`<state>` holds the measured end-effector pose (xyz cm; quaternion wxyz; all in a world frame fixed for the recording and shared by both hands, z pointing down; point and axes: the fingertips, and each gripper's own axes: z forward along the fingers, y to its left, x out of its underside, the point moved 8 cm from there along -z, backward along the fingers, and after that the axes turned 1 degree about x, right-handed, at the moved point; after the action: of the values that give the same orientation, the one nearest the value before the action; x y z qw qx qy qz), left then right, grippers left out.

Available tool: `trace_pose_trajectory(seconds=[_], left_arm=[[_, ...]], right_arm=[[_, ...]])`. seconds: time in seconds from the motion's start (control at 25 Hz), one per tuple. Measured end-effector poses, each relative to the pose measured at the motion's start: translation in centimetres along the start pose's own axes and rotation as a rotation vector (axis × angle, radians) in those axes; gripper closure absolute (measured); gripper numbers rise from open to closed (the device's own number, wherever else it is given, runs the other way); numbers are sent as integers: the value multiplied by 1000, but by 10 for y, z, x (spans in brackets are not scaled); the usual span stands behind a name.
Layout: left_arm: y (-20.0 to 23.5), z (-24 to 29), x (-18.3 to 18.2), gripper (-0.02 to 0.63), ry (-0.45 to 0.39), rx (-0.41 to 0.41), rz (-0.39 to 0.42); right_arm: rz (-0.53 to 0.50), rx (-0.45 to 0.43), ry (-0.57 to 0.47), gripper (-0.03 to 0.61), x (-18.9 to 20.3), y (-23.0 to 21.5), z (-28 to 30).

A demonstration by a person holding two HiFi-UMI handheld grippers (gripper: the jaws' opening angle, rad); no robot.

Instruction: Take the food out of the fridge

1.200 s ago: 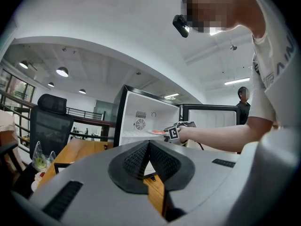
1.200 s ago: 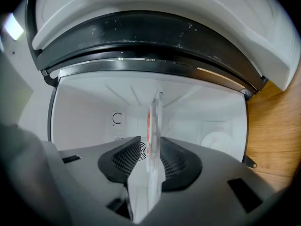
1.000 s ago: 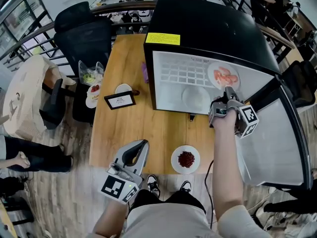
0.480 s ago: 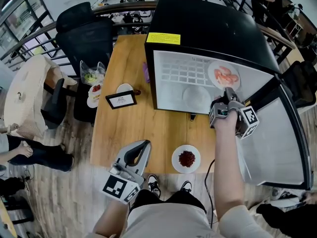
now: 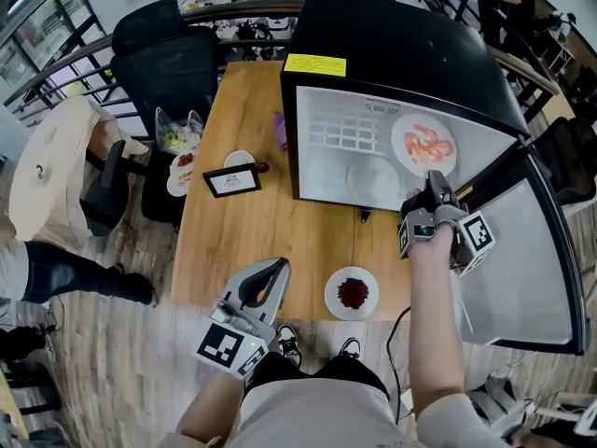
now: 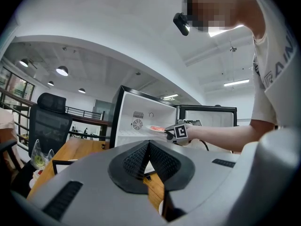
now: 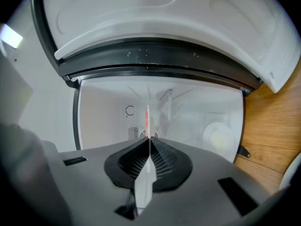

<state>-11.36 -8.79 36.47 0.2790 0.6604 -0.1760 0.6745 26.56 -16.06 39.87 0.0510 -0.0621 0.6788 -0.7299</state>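
Observation:
A white plate of pink food (image 5: pixel 424 146) sits on the upper shelf of the open black fridge (image 5: pixel 392 45). My right gripper (image 5: pixel 433 181) reaches in level. Its jaws have just been closing and are now shut on the plate's near rim. In the right gripper view the plate (image 7: pixel 146 121) shows edge-on, pinched in the right gripper (image 7: pixel 148 147). A second pale plate (image 5: pixel 371 177) lies on the lower shelf. My left gripper (image 5: pixel 264 287) hangs shut and empty at the table's front edge, and the left gripper (image 6: pixel 148 149) points toward the fridge.
A white plate of red food (image 5: pixel 352 293) rests near the wooden table's front edge (image 5: pixel 280 241). The fridge door (image 5: pixel 522 259) stands open at the right. A framed sign (image 5: pixel 231 182), small dishes (image 5: pixel 179 171) and a plastic bag (image 5: pixel 174 136) are at the left, with a black chair (image 5: pixel 163 54) behind.
The right gripper has edged slightly along the plate's near rim and sits tight against it. The left gripper has kept still. A person's legs at far left have shifted.

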Motion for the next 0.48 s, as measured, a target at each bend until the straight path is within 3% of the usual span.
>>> trace_pose_trajectory(seconds=[0.48], left_arm=[[-10,-11,-2,607,-12,-26,-4]], right_arm=[[-33,-6,197,549,34,-5,-65]])
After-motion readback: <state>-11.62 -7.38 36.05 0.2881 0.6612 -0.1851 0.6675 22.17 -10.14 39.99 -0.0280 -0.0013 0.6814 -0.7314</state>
